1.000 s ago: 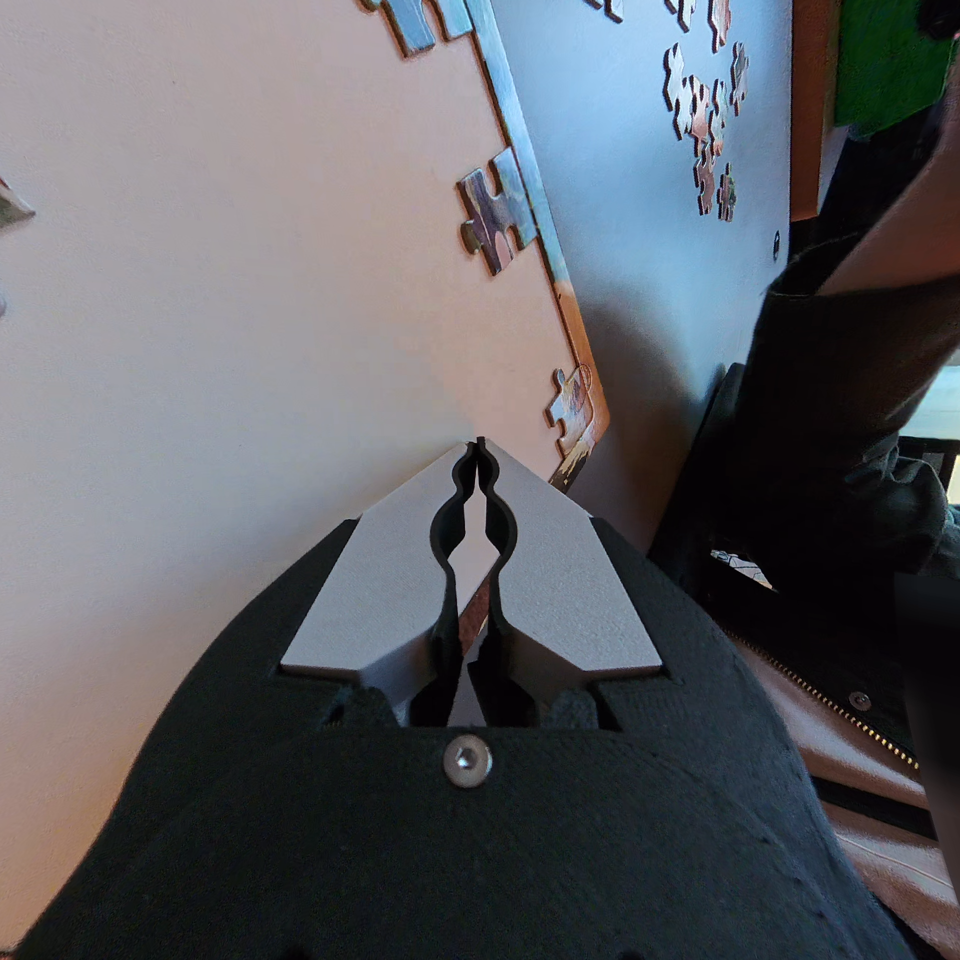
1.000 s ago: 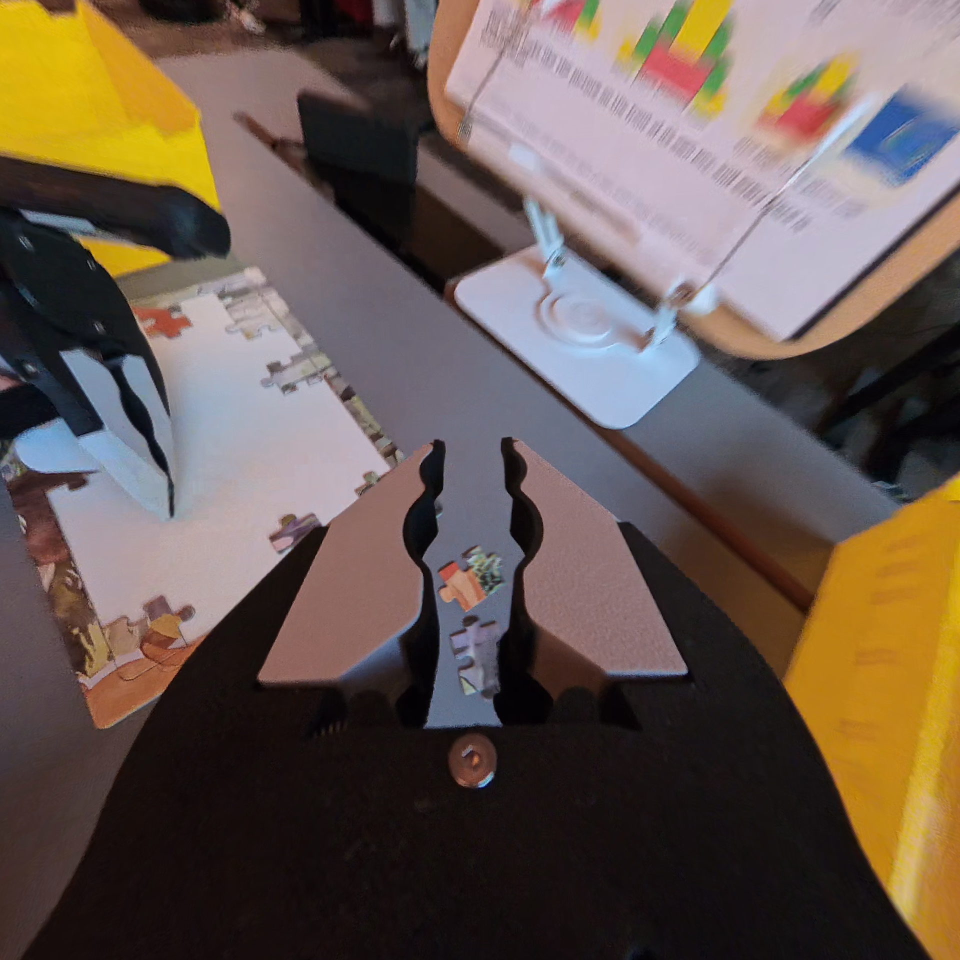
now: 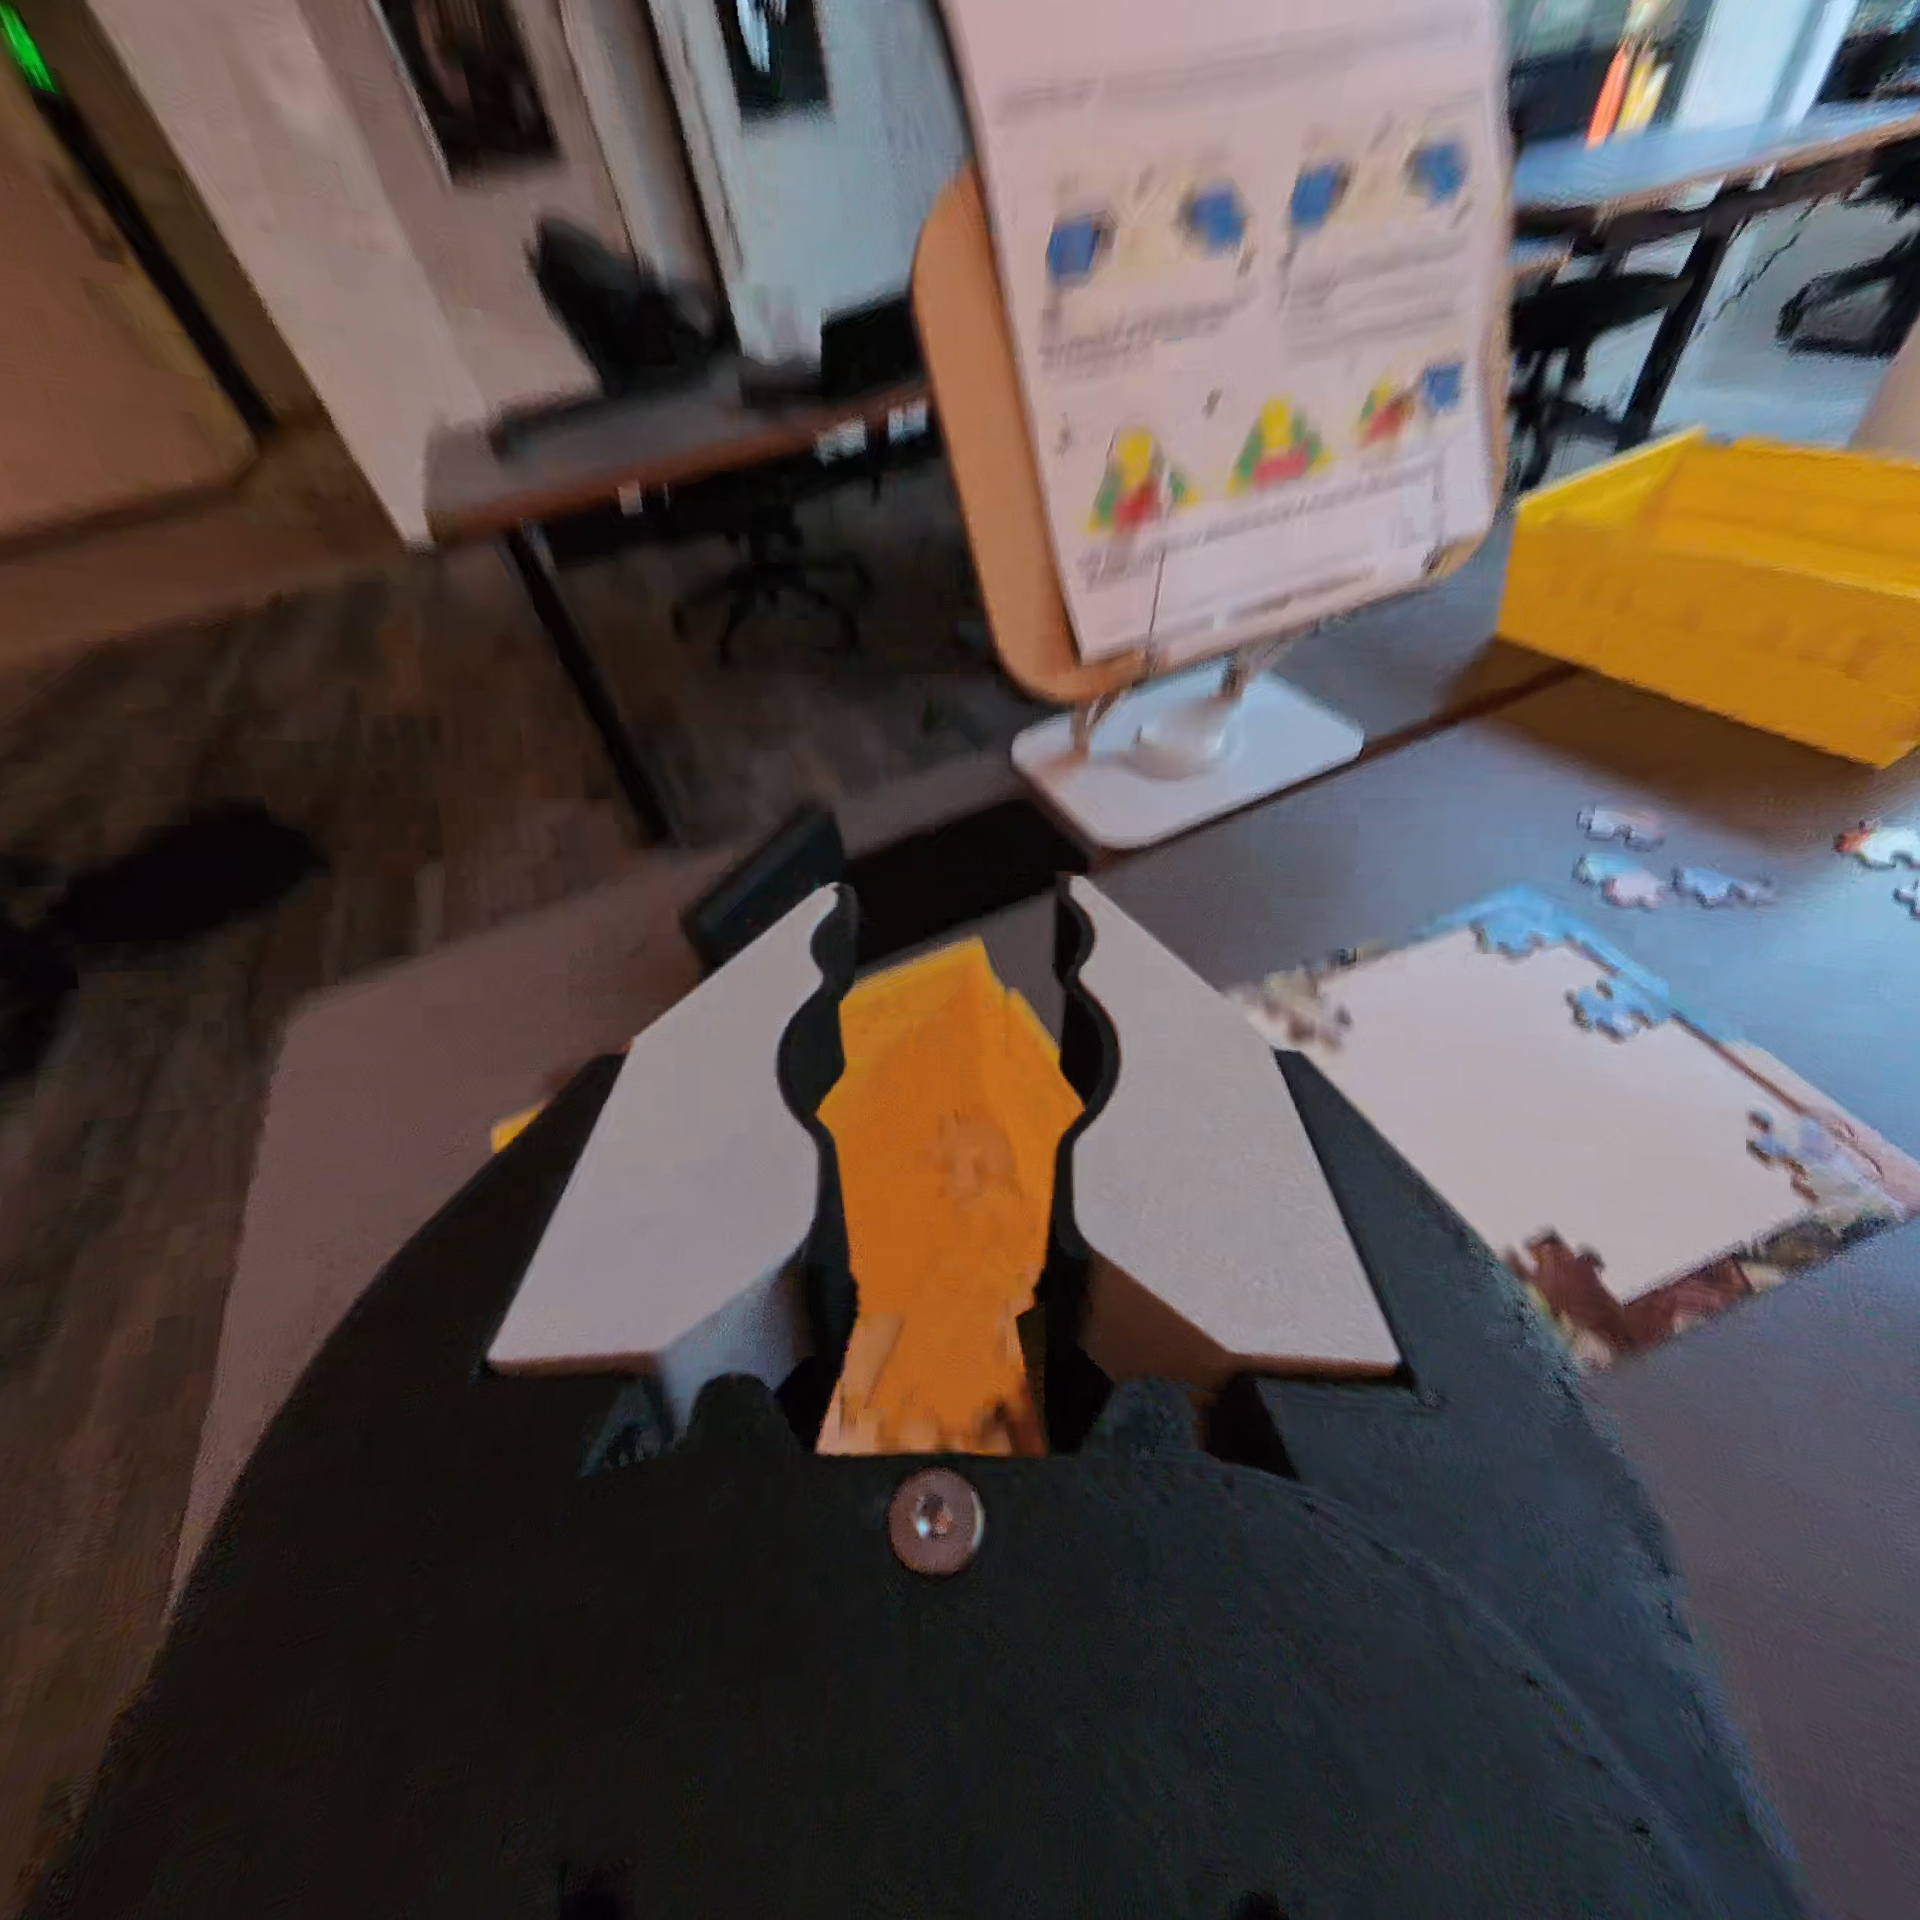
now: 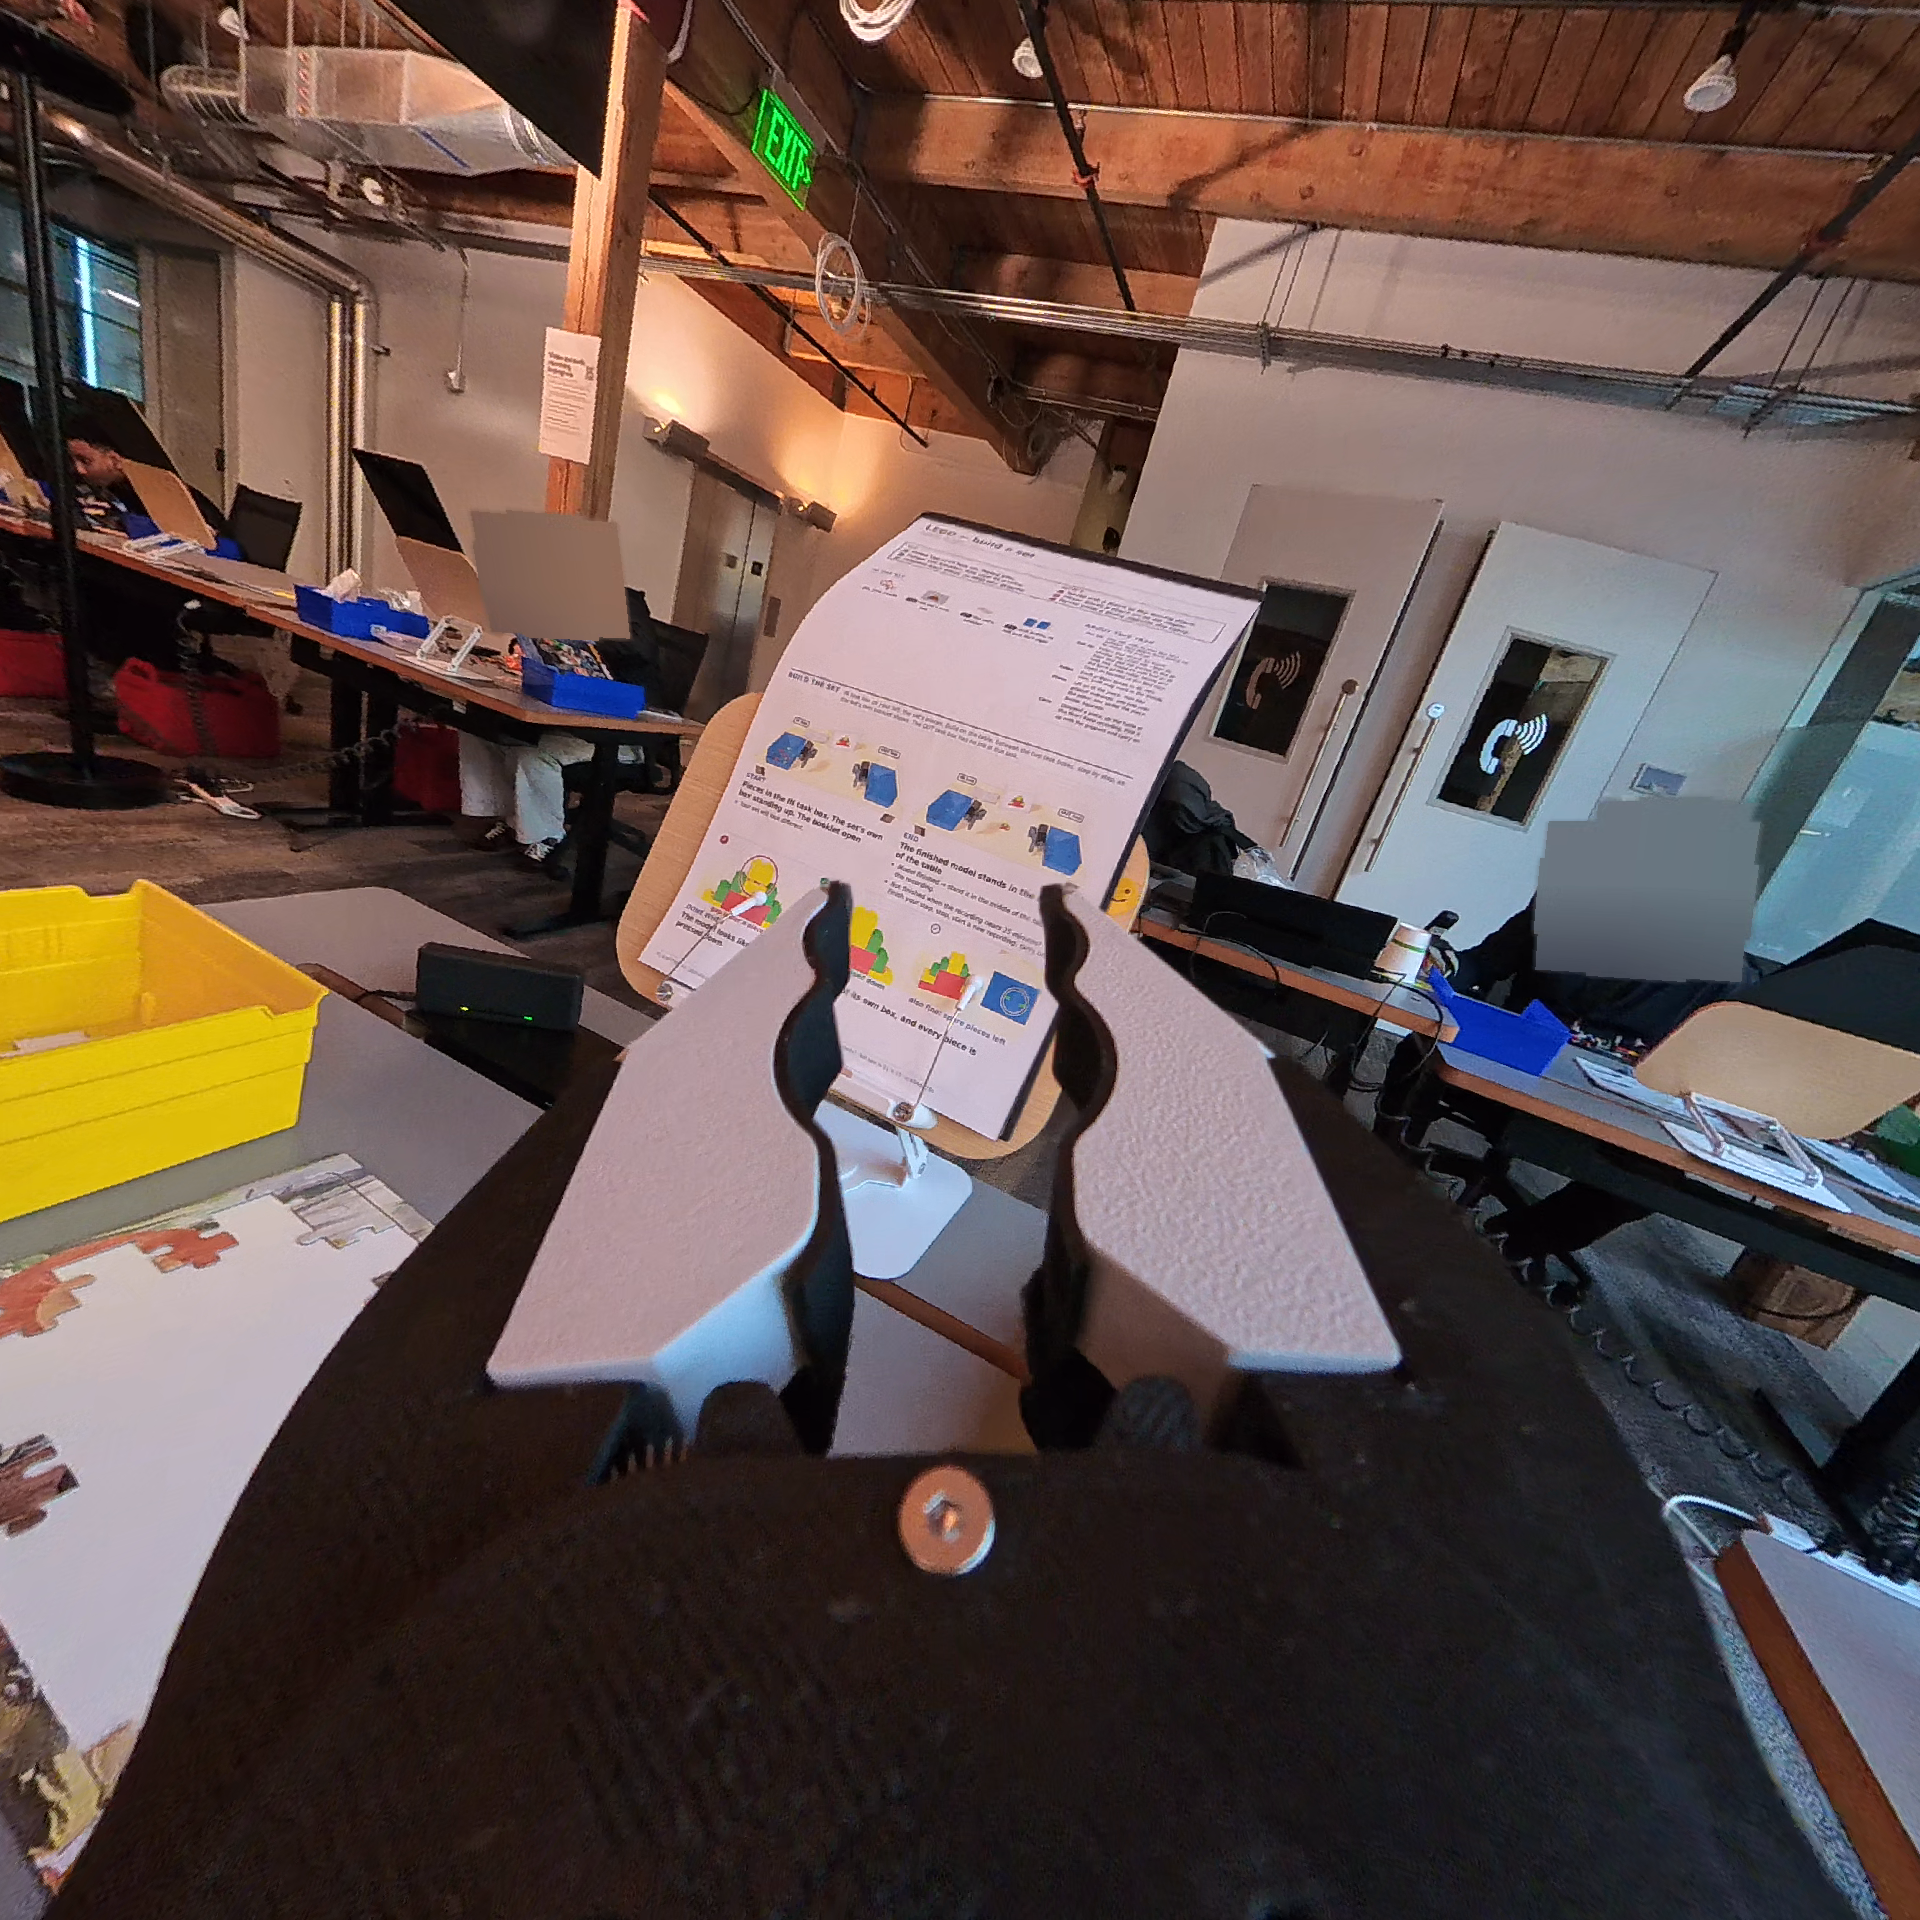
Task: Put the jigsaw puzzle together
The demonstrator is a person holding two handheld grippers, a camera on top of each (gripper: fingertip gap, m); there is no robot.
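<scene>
The puzzle board (image 3: 1558, 1101) lies on the grey table to the right of my left gripper, white in the middle with joined edge pieces round its rim. Loose pieces (image 3: 1621, 868) lie beyond it. My left gripper (image 3: 956, 904) is open and empty, held above a yellow bin (image 3: 935, 1143) that shows between its fingers; this view is blurred. My right gripper (image 4: 943, 904) is open and empty, raised above the table and pointing level at the instruction sheet. The board (image 4: 156, 1403) shows at its lower left.
A wooden stand with an instruction sheet (image 4: 966, 790) on a white base (image 3: 1184, 758) stands at the table's far side. One yellow bin (image 4: 135, 1029) sits left of the board and another (image 3: 1714, 582) at the far right. A black box (image 4: 499, 987) sits by the far edge. The tips of one gripper are about 50 cm away from the tips of the other.
My left gripper has lifted off the board, opened and swung over to the yellow bin. My right gripper has risen from above the loose pieces, tilted up level and opened wider.
</scene>
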